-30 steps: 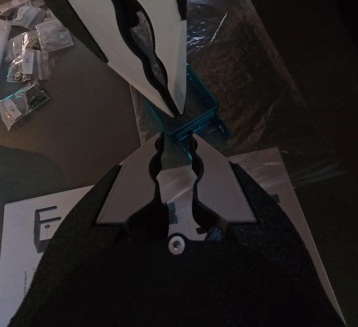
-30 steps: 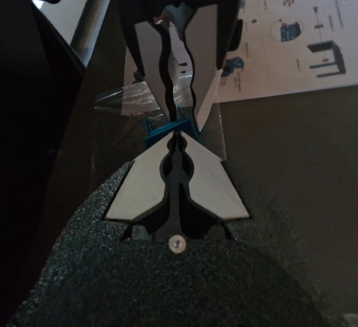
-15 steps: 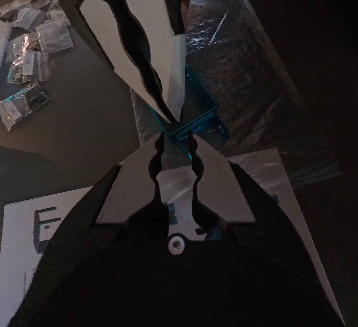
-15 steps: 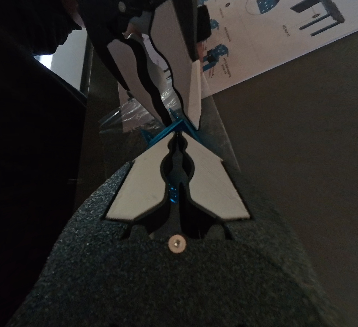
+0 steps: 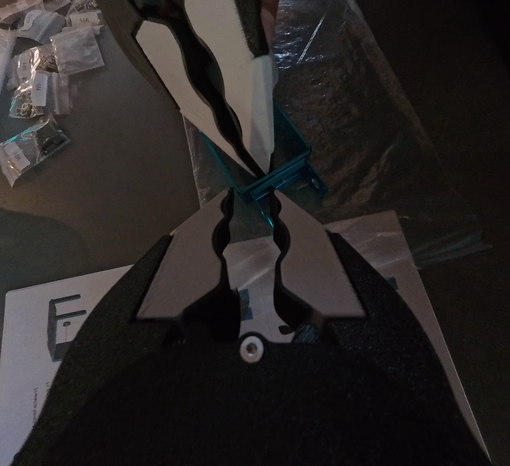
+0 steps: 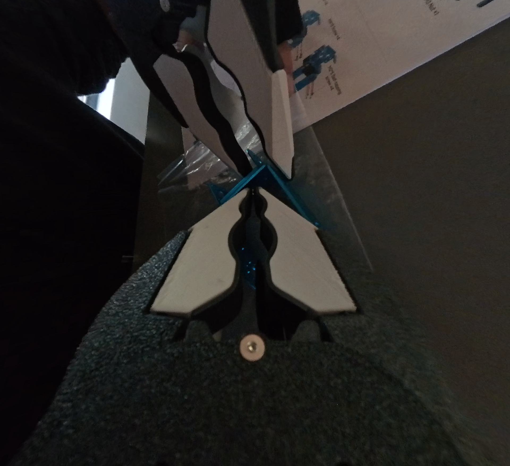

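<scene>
Blue anodised metal bracket (image 5: 278, 182) is lying on a crinkled clear plastic bag (image 5: 358, 99) spread over the dark surface (image 5: 116, 165), and both tools are meeting at it. In the left wrist view, the left gripper (image 5: 251, 195) is reaching with its fingers parted, their tips straddling the near end of the bracket; whether they are actually pressing on it I cannot tell. The right gripper (image 5: 262, 172) is coming down from above, its fingers pinched together on the bracket's upright wall. A heap of small clear hardware bags (image 5: 36, 88) is sitting well apart on the left, and a white printed instruction sheet (image 5: 27, 320) is lying beneath the left gripper.

In the right wrist view, the right gripper's fingers are clenching a thin blue plate of the bracket, which is showing in the slit between them. The left gripper is leaning in opposite, crowding the same corner. The instruction sheet is filling the upper right, and the left side is dark
</scene>
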`<act>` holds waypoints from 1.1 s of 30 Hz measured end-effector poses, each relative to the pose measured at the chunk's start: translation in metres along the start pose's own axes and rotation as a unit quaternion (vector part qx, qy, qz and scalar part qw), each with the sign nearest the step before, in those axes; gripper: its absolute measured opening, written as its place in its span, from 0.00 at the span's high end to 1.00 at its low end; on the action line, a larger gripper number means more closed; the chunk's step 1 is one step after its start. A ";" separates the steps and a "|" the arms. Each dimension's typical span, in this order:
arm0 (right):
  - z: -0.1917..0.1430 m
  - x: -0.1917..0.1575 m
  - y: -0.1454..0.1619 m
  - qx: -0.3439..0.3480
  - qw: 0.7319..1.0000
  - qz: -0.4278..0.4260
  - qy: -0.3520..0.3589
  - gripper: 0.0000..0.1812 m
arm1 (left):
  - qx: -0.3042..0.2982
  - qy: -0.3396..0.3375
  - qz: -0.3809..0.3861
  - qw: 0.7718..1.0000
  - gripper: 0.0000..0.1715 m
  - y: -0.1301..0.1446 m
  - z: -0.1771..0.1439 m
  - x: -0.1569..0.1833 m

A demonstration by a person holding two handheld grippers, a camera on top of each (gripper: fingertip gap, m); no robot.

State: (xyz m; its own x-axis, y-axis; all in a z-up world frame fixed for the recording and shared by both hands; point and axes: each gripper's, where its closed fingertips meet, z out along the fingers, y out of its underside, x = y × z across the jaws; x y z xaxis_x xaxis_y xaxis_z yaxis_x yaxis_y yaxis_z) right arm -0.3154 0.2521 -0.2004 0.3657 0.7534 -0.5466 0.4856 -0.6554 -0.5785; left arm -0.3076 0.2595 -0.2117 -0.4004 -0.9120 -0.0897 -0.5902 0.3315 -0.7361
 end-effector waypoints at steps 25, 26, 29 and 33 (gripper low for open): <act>-0.017 -0.002 0.009 -0.075 0.959 -0.266 0.058 0.94 | -0.010 -0.003 0.006 1.000 0.85 0.004 -0.003 -0.001; -0.015 -0.001 0.009 -0.088 0.951 -0.287 0.066 0.94 | -0.009 -0.005 0.004 1.000 0.84 0.004 -0.005 -0.003; -0.007 0.008 0.010 -0.126 0.930 -0.333 0.092 0.94 | 0.005 0.007 -0.011 1.000 0.84 0.001 -0.011 -0.003; 0.003 0.006 0.018 -0.141 0.933 -0.325 0.068 0.94 | 0.012 0.024 -0.030 0.999 0.84 0.002 -0.017 -0.003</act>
State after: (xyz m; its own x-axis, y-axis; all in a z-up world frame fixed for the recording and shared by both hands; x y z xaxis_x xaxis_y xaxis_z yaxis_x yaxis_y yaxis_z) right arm -0.3069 0.2442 -0.2158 0.0094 0.9991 -0.0423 0.8227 -0.0318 -0.5676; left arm -0.3193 0.2670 -0.2011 -0.3983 -0.9172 -0.0133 -0.5970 0.2702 -0.7554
